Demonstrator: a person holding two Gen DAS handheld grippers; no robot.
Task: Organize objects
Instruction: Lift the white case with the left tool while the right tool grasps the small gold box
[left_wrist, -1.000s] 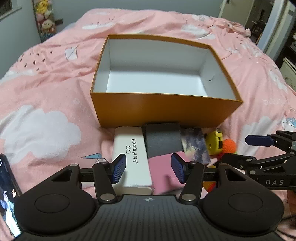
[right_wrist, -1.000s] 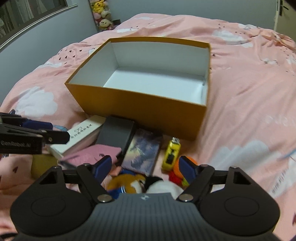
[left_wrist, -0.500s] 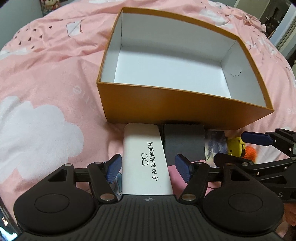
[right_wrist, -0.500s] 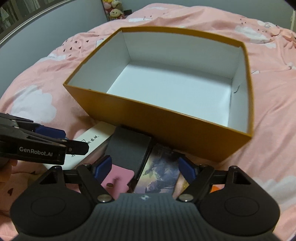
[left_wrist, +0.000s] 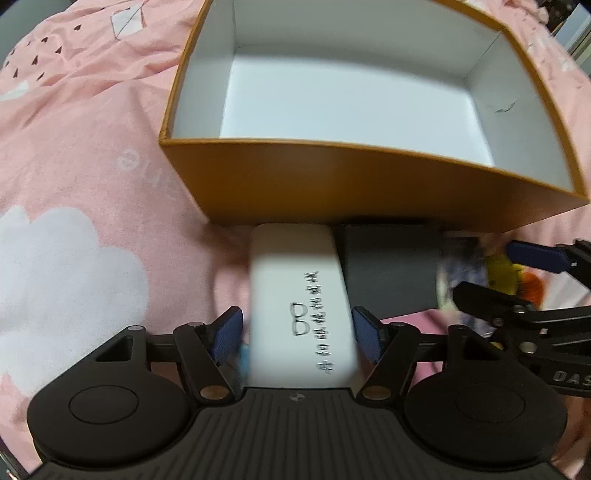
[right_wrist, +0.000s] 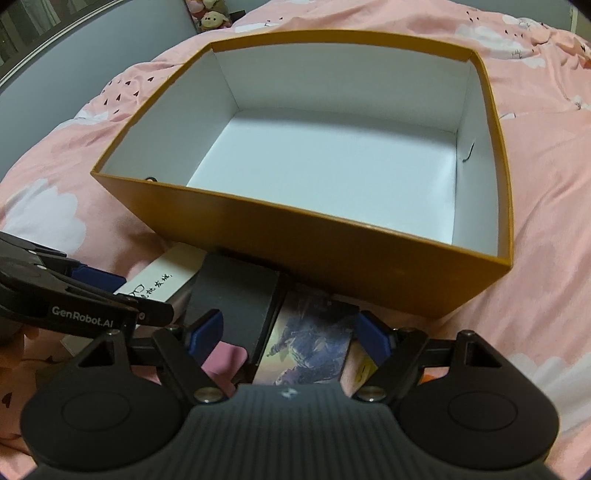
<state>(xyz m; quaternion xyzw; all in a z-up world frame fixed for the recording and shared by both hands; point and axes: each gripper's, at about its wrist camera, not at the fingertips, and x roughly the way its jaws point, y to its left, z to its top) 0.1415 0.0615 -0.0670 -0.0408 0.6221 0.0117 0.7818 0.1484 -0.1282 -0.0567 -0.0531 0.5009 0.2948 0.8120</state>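
Writing noted first. "GenRobot.AI" is read in white on the black arm of the left gripper (right_wrist: 110, 295), seen at the left edge of the right wrist view; "DAS" is read on the arm of the right gripper (left_wrist: 535, 280) at the right edge of the left wrist view. A line of handwritten black characters and a small drawn pair of spectacles are seen on the lid of the white case (left_wrist: 301, 306); the characters are not legible enough to be transcribed.

Left to right on the pink bedspread (left_wrist: 74, 166), against the near wall of the orange box (left_wrist: 351, 184): the white case, a black box (left_wrist: 388, 269) just beside it, then a picture card (right_wrist: 306, 343); a yellow object (left_wrist: 502, 273) and something orange are glimpsed further right, blurred. A pink item (right_wrist: 225, 356) is partly covered by the black box.

The left gripper's jaws are opening; the white case is straddled by the blue pads (left_wrist: 225, 336), whether touched cannot be told. The right gripper's jaws are held apart over the picture card and the black box edge, nothing clamped.

The orange box is open-topped, white inside, nothing seen in it. Its near wall stands directly beyond the row. Bare bedspread is left on both flanks. Plush toys (right_wrist: 212, 16) are seen far off.
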